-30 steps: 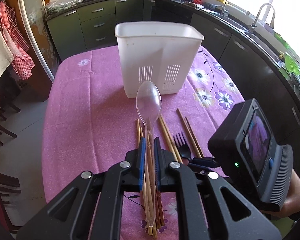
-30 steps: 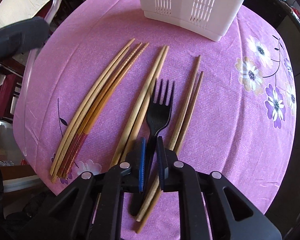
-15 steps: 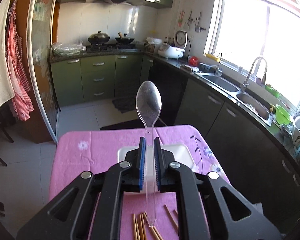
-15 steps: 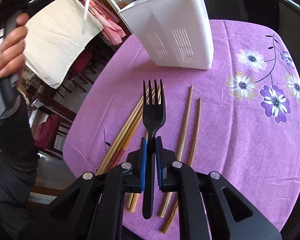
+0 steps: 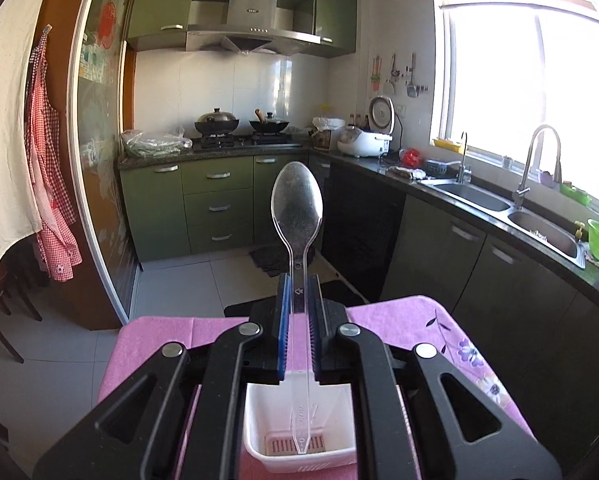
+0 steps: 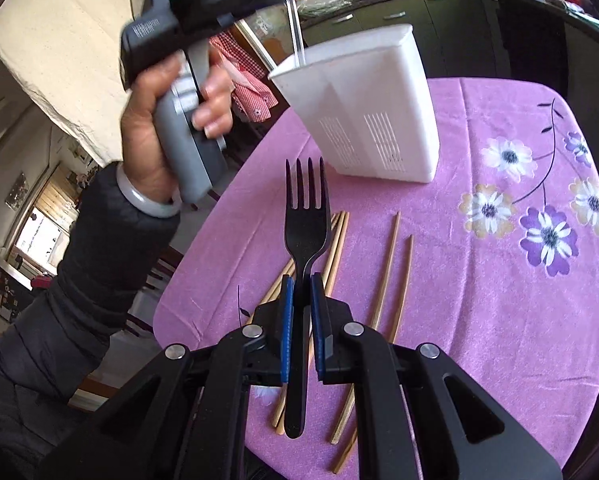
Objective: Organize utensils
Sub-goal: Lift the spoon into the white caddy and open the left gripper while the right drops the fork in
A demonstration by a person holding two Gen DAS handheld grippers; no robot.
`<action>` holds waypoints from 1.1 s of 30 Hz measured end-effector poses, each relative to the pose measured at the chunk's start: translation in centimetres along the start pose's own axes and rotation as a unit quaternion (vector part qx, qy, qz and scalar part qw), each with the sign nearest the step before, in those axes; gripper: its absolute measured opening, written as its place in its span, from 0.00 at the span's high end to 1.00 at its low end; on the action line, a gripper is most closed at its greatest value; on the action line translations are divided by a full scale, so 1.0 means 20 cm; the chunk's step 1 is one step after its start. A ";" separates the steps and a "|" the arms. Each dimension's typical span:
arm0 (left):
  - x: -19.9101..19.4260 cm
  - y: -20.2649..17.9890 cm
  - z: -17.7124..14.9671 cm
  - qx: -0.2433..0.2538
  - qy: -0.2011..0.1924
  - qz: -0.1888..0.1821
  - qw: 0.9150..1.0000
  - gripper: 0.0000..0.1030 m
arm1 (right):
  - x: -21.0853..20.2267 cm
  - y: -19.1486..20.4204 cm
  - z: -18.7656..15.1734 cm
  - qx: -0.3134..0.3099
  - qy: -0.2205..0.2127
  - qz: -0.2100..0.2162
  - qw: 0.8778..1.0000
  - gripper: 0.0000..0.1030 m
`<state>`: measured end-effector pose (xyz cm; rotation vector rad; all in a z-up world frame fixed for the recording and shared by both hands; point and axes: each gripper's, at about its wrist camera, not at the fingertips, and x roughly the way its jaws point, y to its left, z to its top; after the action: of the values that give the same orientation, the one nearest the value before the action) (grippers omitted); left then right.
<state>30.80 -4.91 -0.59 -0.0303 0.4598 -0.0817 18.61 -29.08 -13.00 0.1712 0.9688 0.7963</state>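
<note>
Two utensils are lifted. The left gripper [image 5: 297,292] pinches the clear spoon [image 5: 297,208], handle tip over the white caddy [image 6: 363,92]; next, I judge, lower and release. Nearer than the caddy, the right gripper [image 6: 302,292] clamps the black fork [image 6: 305,216] above the chopsticks [image 6: 387,276].

Your left wrist camera looks out along the left gripper [image 5: 297,312], high above the table [image 5: 155,340] and facing the kitchen counters and window — the white utensil holder [image 5: 255,420] sits close beneath its lens. Your right wrist camera looks down along the right gripper [image 6: 301,312] across the purple tablecloth [image 6: 499,320] from close range. The 2 views share that holder [image 6: 379,92] and the cloth — the right one also catches your left hand [image 6: 159,120].
</note>
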 end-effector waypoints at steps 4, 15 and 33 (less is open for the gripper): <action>0.07 0.04 -0.09 0.001 0.063 0.001 0.998 0.92 | -0.14 0.02 0.17 -0.015 -0.052 -0.021 0.998 0.91; -0.10 0.07 -0.11 -0.005 0.075 -0.016 0.997 0.87 | -0.21 0.11 0.78 -0.045 -0.213 -0.106 0.970 0.91; -0.33 0.18 -0.56 -0.005 0.239 -0.026 0.971 0.84 | 0.15 -0.05 0.85 -0.064 -0.198 -0.215 0.954 0.89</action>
<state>20.15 -0.96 -7.83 -0.0332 0.9422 -0.1392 33.63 -24.28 -5.68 0.0022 0.5411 0.3968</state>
